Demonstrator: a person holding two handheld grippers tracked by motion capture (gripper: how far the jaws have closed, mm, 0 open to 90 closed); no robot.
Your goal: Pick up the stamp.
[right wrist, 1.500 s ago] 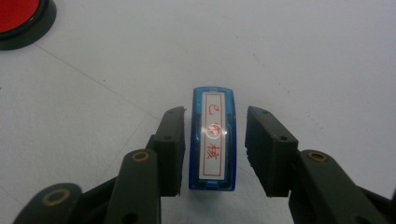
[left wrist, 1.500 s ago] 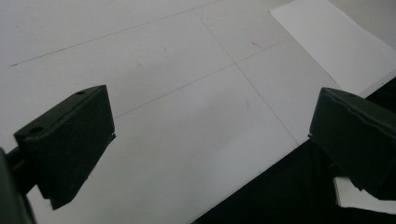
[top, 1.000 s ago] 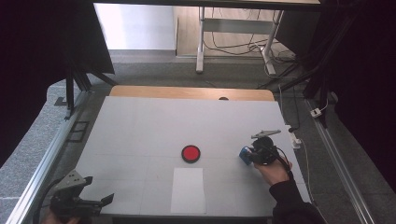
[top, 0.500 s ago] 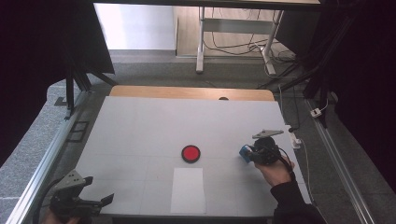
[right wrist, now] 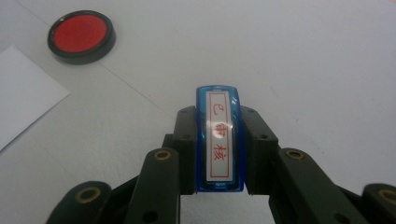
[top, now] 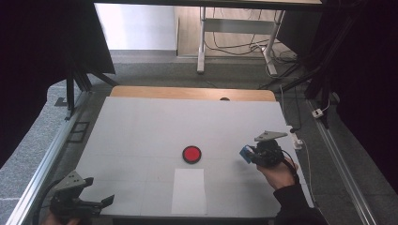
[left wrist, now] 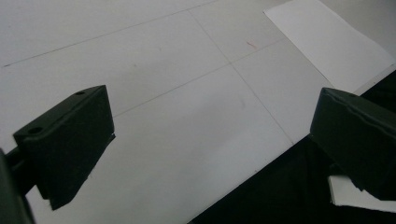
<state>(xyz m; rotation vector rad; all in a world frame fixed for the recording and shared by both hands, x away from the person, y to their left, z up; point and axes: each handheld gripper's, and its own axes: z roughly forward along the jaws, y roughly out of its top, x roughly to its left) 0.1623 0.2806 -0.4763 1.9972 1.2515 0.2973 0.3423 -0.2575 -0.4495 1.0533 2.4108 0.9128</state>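
My right gripper [top: 251,154] is shut on a blue stamp [right wrist: 219,137], whose white label carries red characters; its blue end [top: 245,153] shows in the high view. It hangs just above the white table, right of centre. A round red ink pad [top: 191,153] in a black case lies at the table's middle, to the stamp's left, and appears at the upper left of the right gripper view [right wrist: 81,36]. A white sheet of paper [top: 188,190] lies in front of the pad. My left gripper [top: 96,203] is open at the near left corner, its jaws wide apart over bare table.
The white table [top: 141,131] has a wooden strip [top: 187,93] along its far edge. Metal rails [top: 42,164] run down both sides. Beyond the far edge stand desk legs and cables [top: 234,42] on the floor. The table's near edge [left wrist: 243,179] crosses the left gripper view.
My right gripper has drifted slightly toward me and to the left with the stamp. The left gripper has barely shifted.
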